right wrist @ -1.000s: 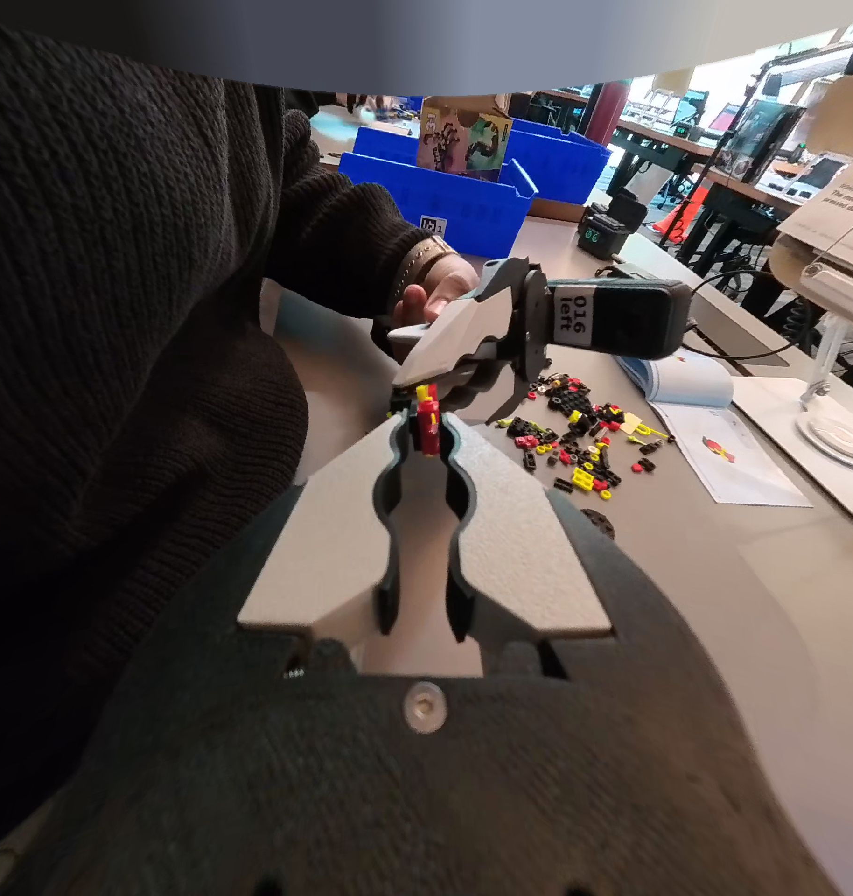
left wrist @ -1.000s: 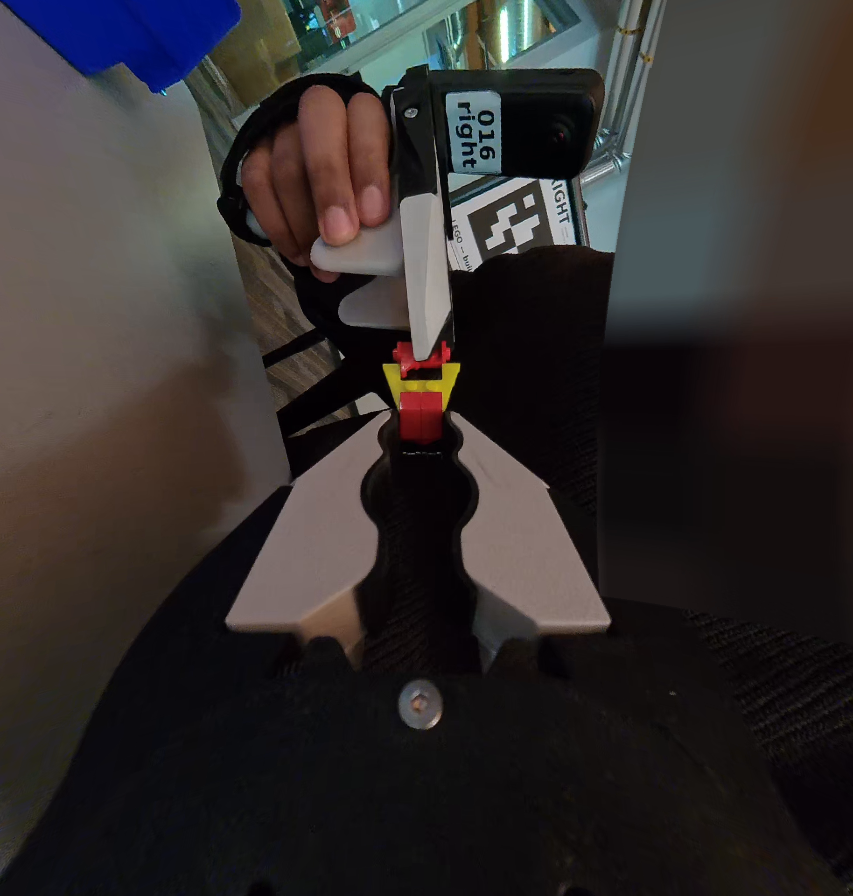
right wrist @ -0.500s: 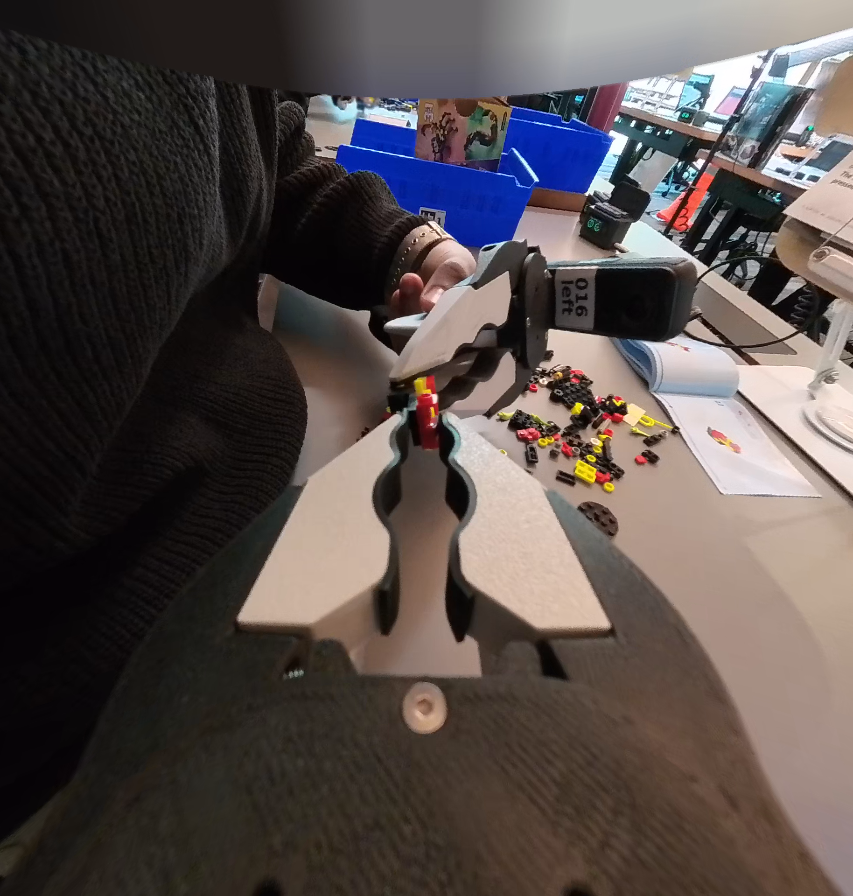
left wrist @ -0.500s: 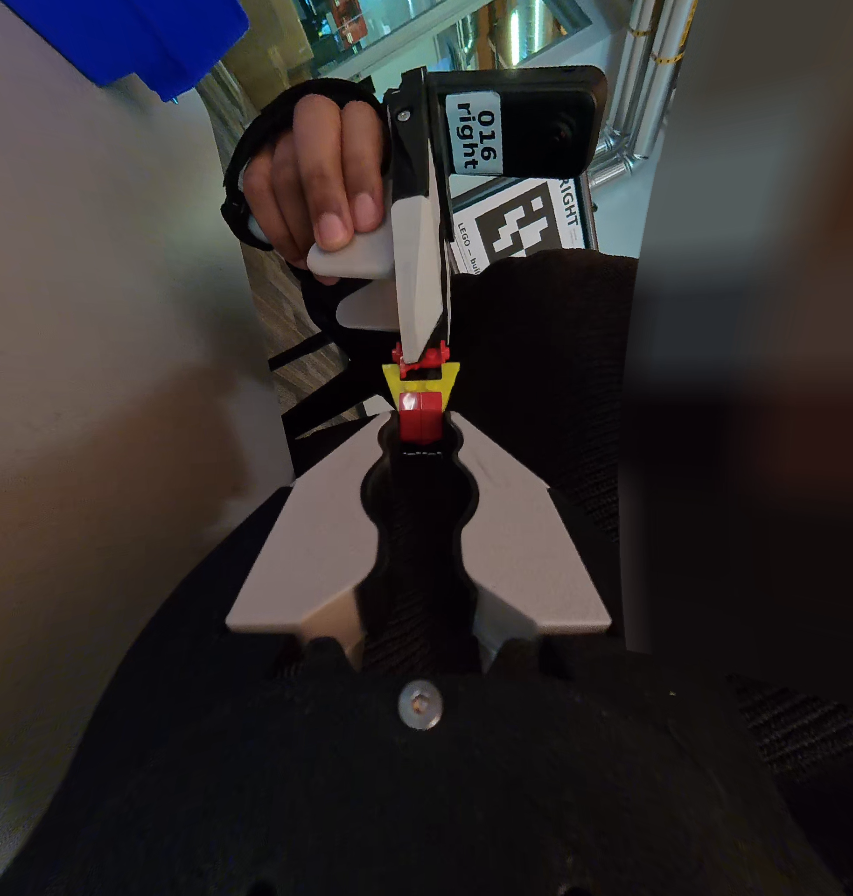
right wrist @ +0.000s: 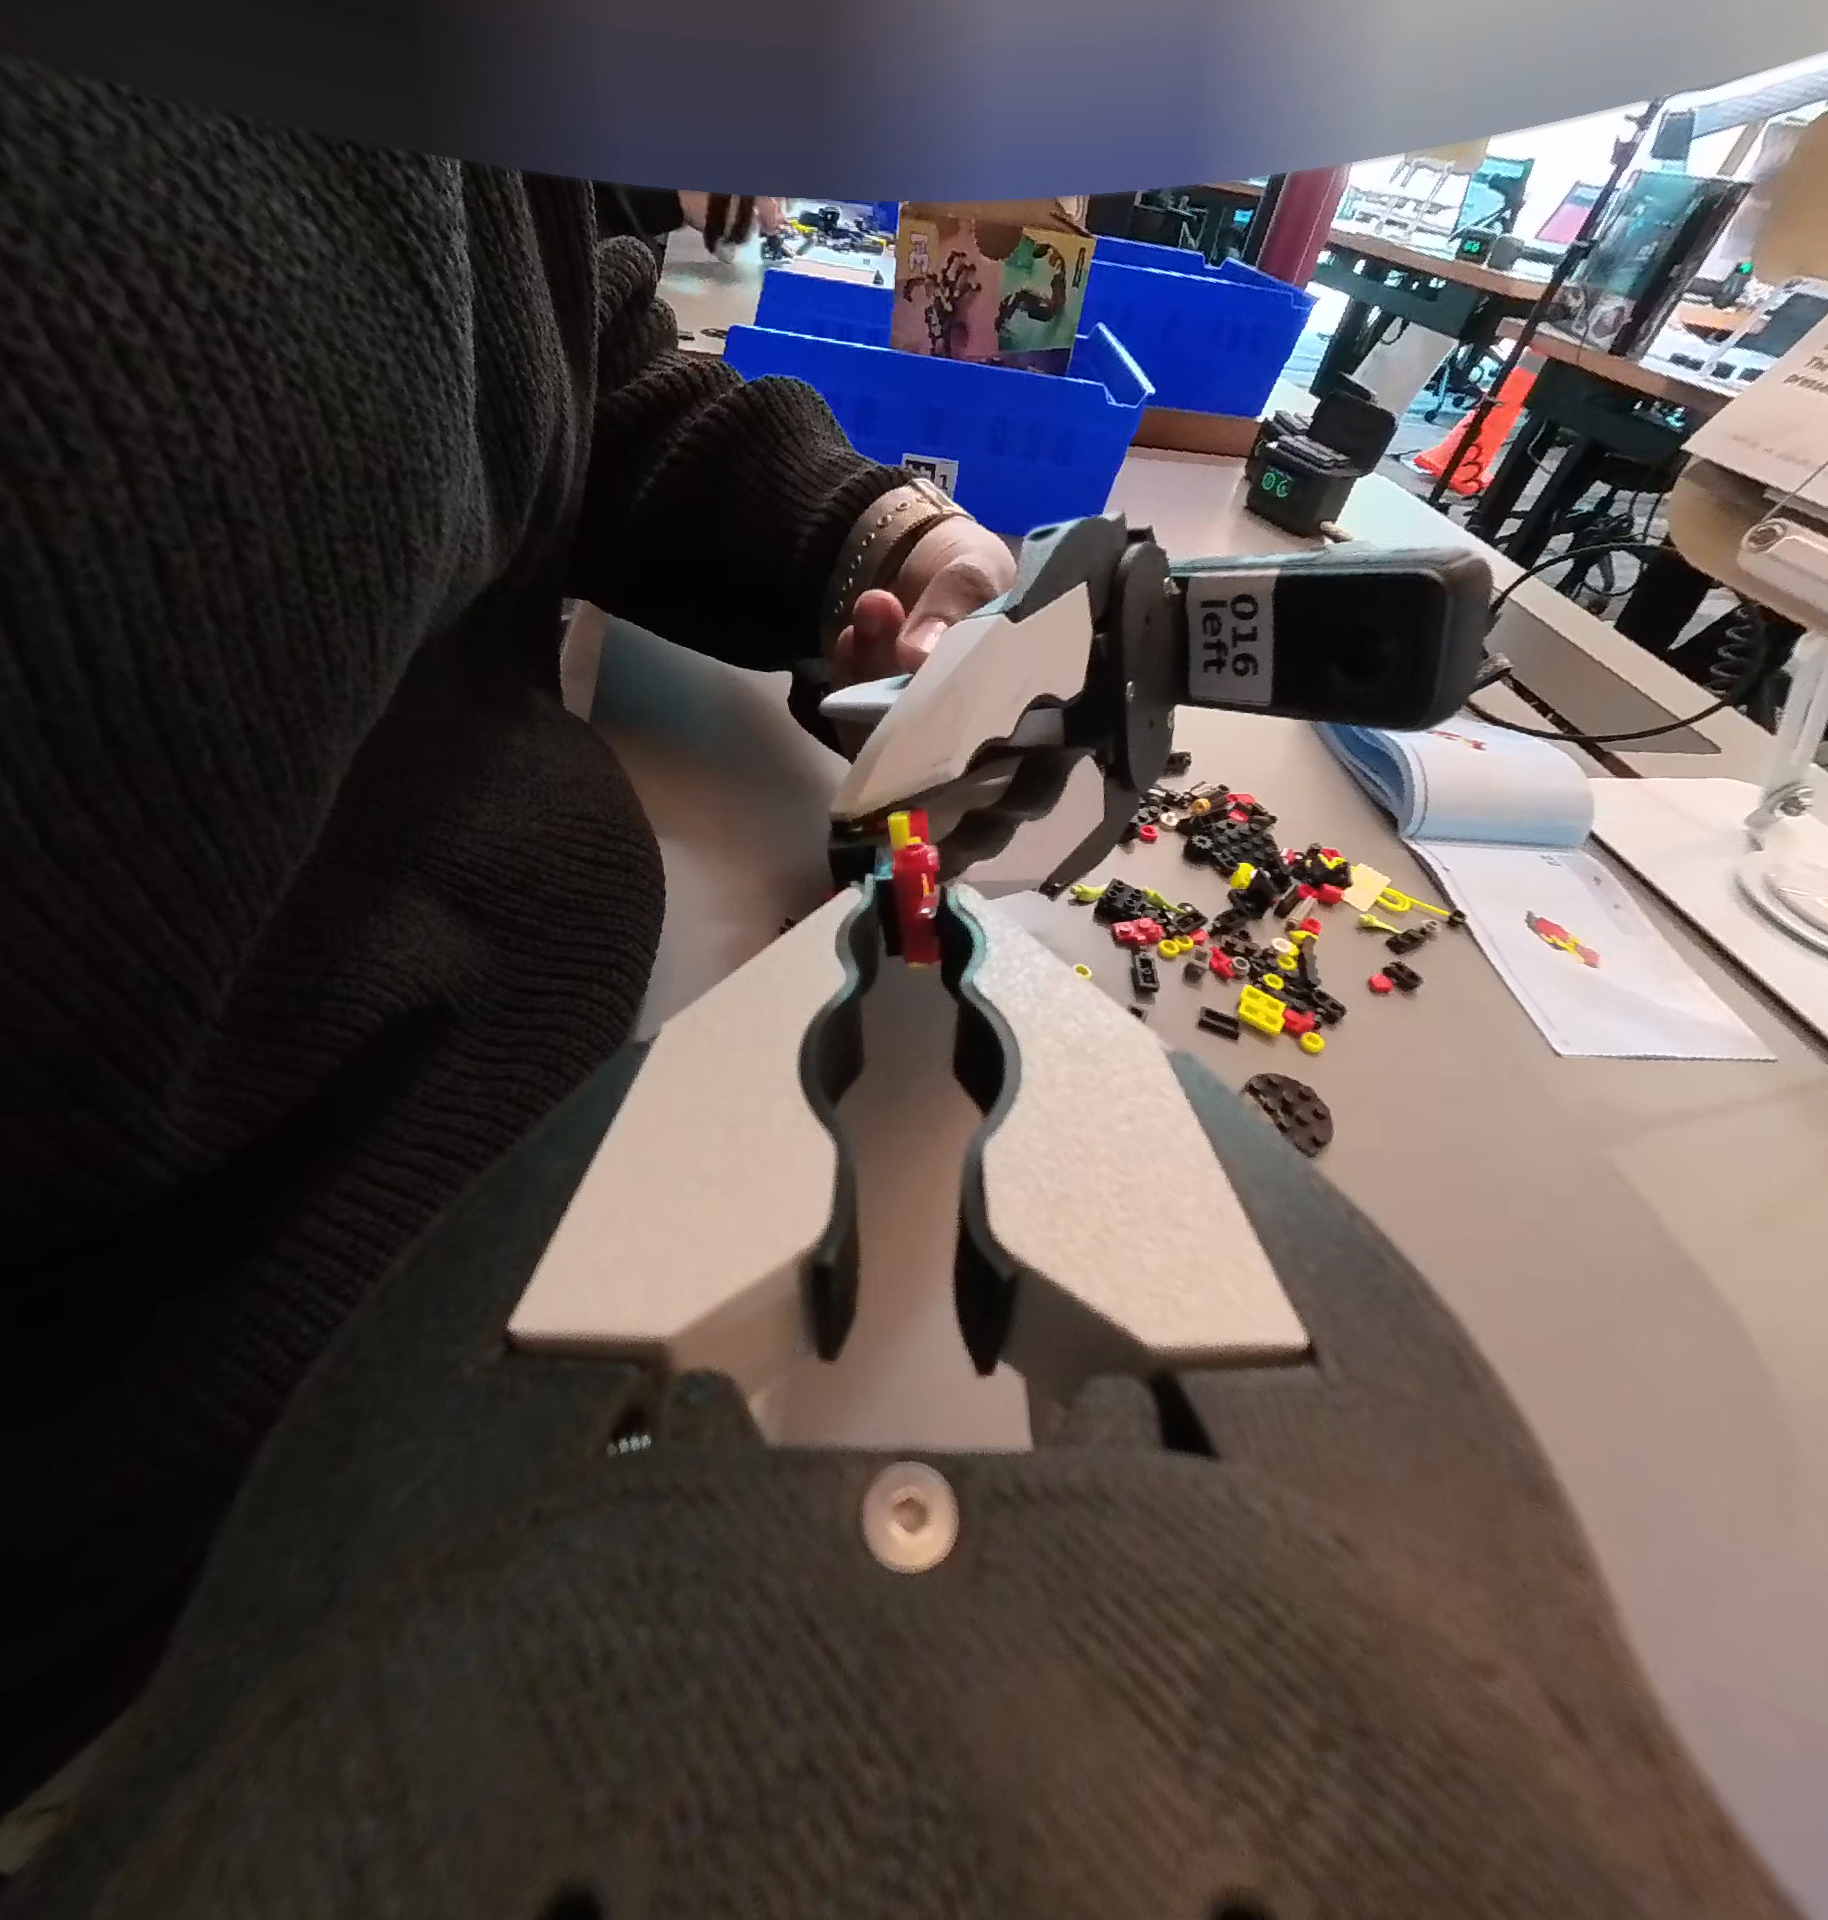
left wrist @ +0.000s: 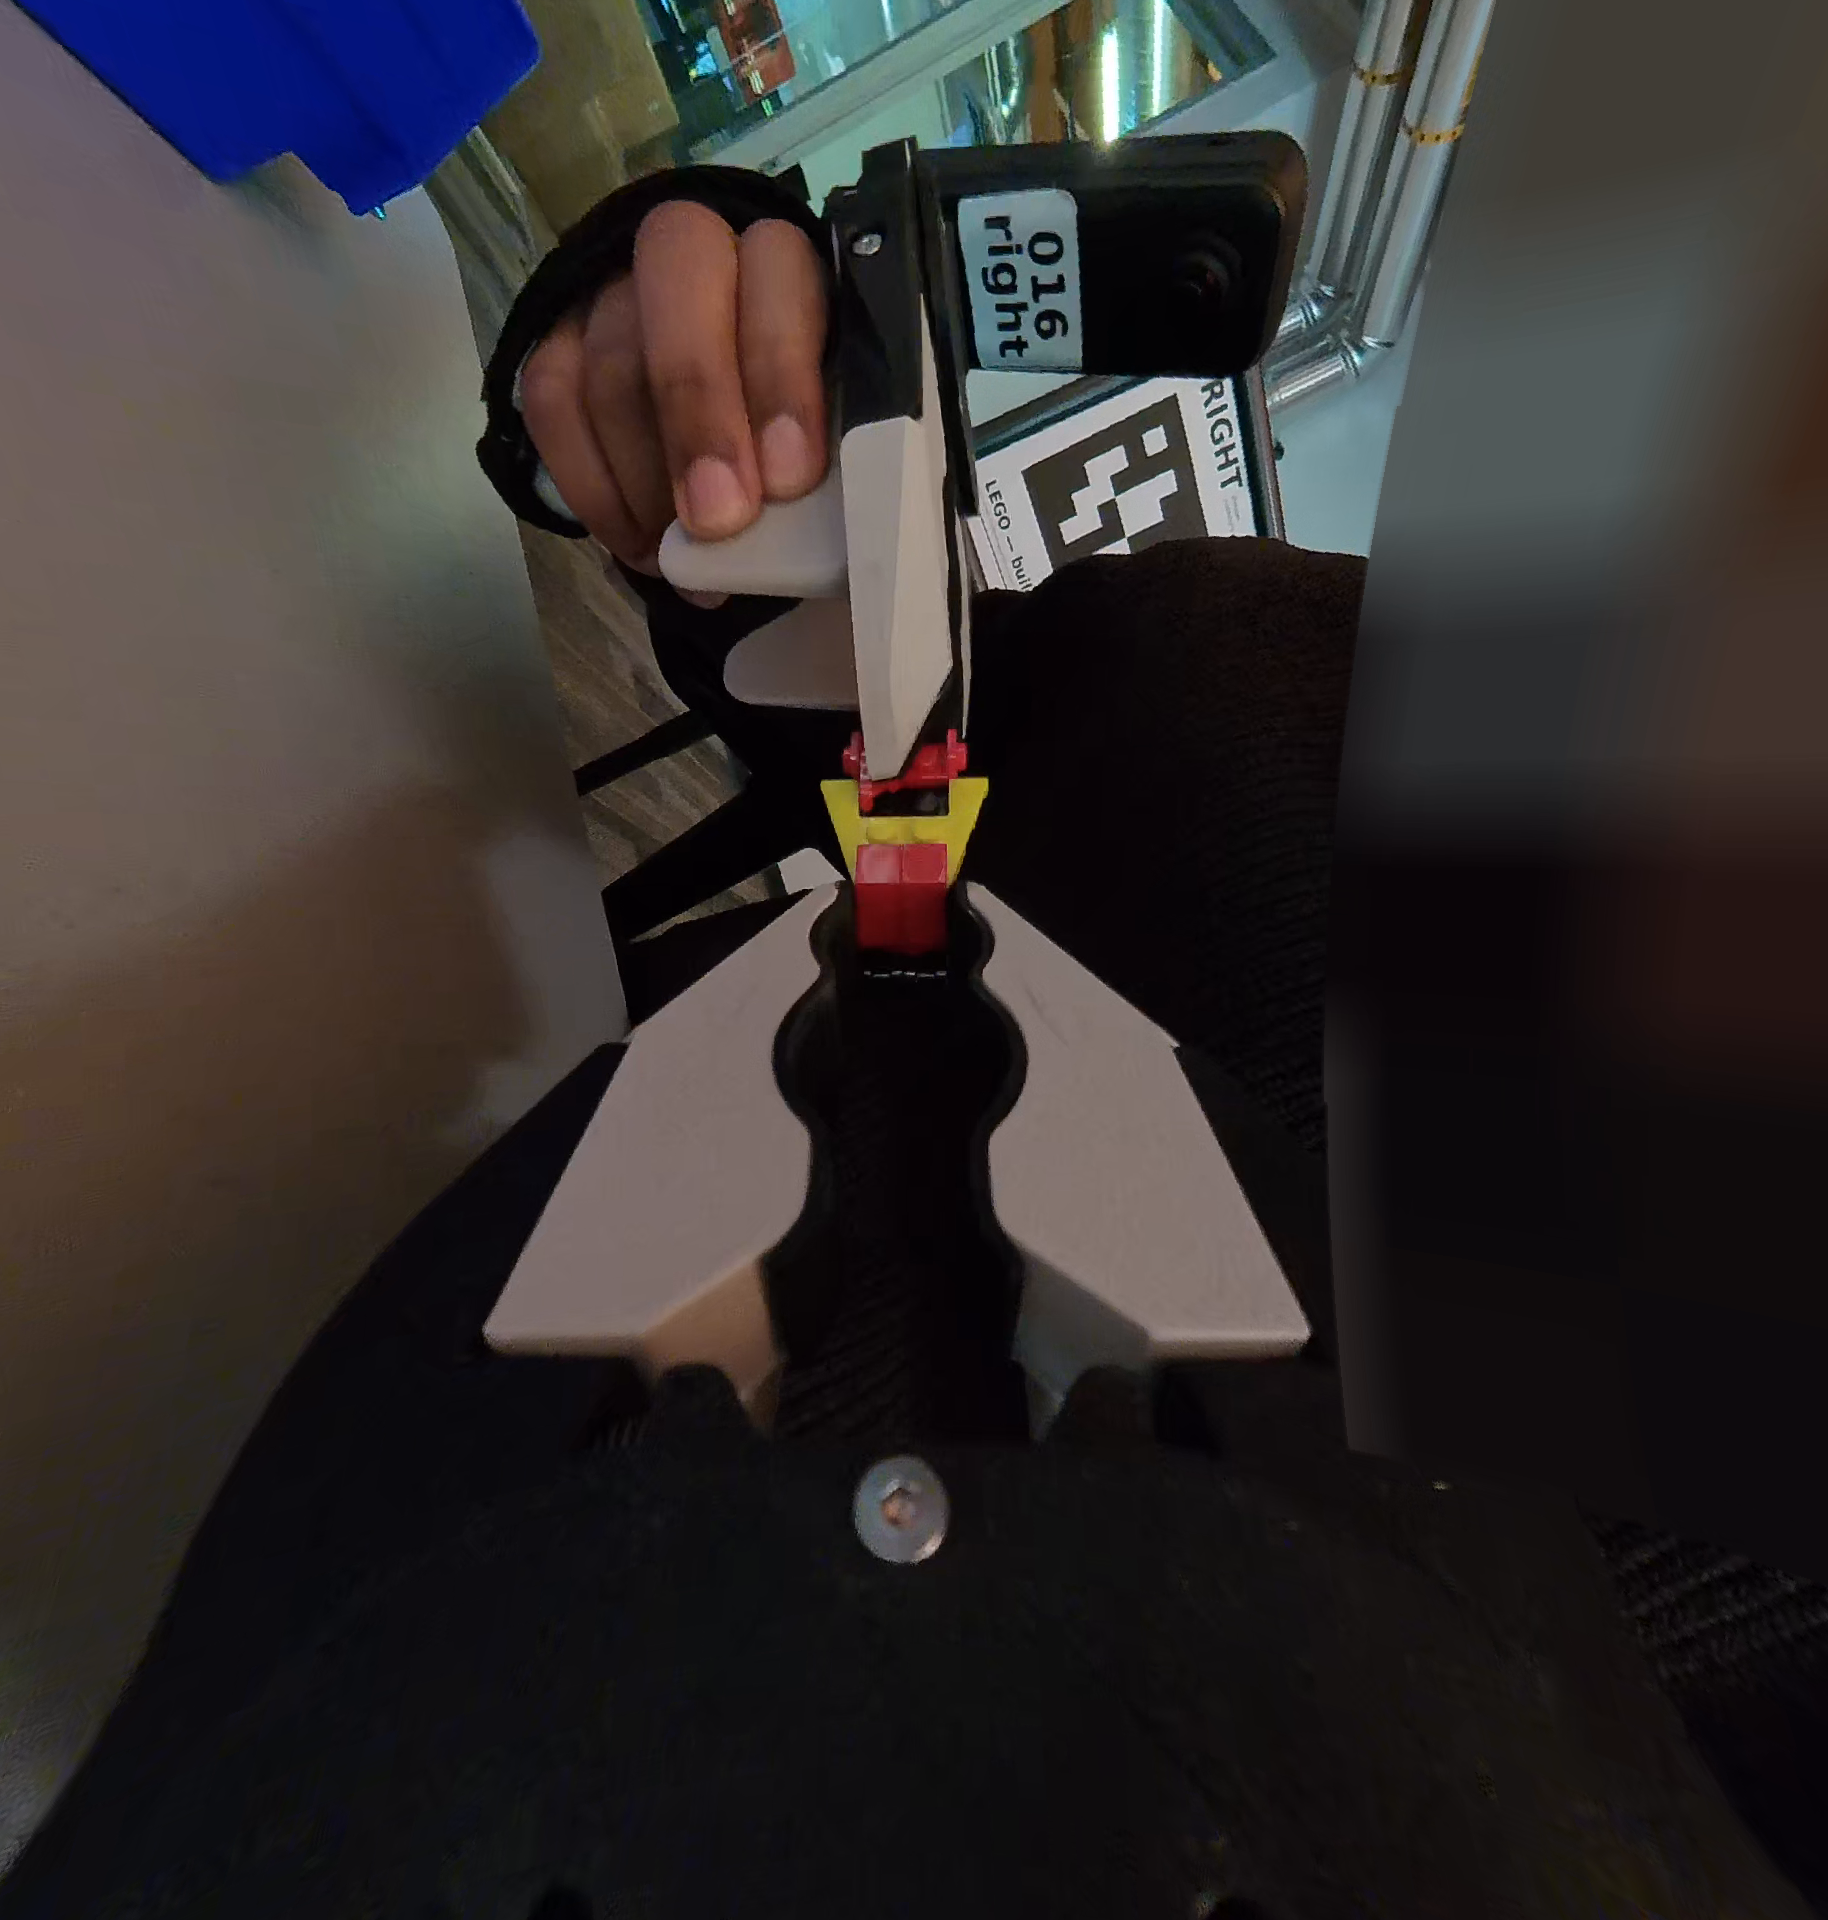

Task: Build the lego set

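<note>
My left gripper (left wrist: 902, 906) is shut on a small lego assembly (left wrist: 899, 878) of red blocks with a yellow wedge piece (left wrist: 845, 821) on top, held in the air. My right gripper (left wrist: 910, 764) comes down from above, shut on a small red piece (left wrist: 933, 771) that sits on the yellow wedge. In the right wrist view my right gripper (right wrist: 910, 920) pinches the red piece (right wrist: 915, 894), and the left gripper (right wrist: 868, 826) meets it from the upper right. A hand (left wrist: 681, 384) holds the right gripper.
Loose black, red and yellow bricks (right wrist: 1253, 935) lie on the grey table (right wrist: 1512, 1247) with a black round plate (right wrist: 1289, 1112). An open instruction booklet (right wrist: 1492, 810), blue bins (right wrist: 941, 395), a black device (right wrist: 1305, 478) and a white lamp base (right wrist: 1814, 894) stand beyond. A dark sweater (right wrist: 266, 727) fills the left. The grippers are tip to tip, or close to it.
Both grippers keep their hold on the joined pieces. The pair has drifted slightly against the background, and the right gripper's tip has sunk a little toward the yellow wedge.
</note>
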Action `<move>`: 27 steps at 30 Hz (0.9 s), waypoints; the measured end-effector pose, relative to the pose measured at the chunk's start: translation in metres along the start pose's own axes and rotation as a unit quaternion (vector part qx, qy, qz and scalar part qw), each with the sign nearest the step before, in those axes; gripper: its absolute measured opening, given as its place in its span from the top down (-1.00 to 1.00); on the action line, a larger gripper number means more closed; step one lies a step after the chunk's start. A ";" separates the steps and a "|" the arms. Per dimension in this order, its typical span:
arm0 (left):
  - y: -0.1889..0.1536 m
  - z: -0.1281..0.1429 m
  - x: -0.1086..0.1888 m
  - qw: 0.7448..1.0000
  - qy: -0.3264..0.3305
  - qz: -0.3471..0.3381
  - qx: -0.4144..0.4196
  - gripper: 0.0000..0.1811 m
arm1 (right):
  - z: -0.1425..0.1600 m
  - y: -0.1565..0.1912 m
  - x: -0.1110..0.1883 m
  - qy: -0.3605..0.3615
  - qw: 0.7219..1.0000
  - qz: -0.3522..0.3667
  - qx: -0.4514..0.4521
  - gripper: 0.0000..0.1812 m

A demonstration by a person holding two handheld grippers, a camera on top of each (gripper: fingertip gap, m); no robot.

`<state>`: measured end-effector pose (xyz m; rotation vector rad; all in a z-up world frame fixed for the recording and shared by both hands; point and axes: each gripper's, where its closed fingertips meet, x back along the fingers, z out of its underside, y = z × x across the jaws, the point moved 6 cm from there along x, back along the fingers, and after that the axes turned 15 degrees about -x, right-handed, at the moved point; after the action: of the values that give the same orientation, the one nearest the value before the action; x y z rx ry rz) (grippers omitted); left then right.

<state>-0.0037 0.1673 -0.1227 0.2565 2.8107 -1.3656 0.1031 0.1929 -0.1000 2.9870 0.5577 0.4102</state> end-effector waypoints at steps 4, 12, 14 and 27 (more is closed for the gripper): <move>0.000 0.000 0.000 1.000 0.002 -0.006 -0.001 0.87 | 0.000 0.000 -0.001 0.009 1.000 0.001 -0.004 0.88; 0.002 0.001 -0.002 1.000 0.008 -0.018 -0.003 0.87 | 0.003 0.000 -0.001 0.028 1.000 0.004 -0.005 0.88; 0.002 0.000 -0.001 1.000 0.006 -0.020 -0.004 0.87 | 0.003 -0.001 -0.001 0.029 1.000 0.005 -0.007 0.88; 0.002 0.000 -0.002 1.000 0.002 -0.019 -0.001 0.87 | 0.004 -0.001 0.000 0.030 1.000 0.005 0.001 0.90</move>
<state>-0.0010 0.1684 -0.1240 0.2079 2.8351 -1.3695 0.1039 0.1936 -0.1037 2.9890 0.5470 0.5010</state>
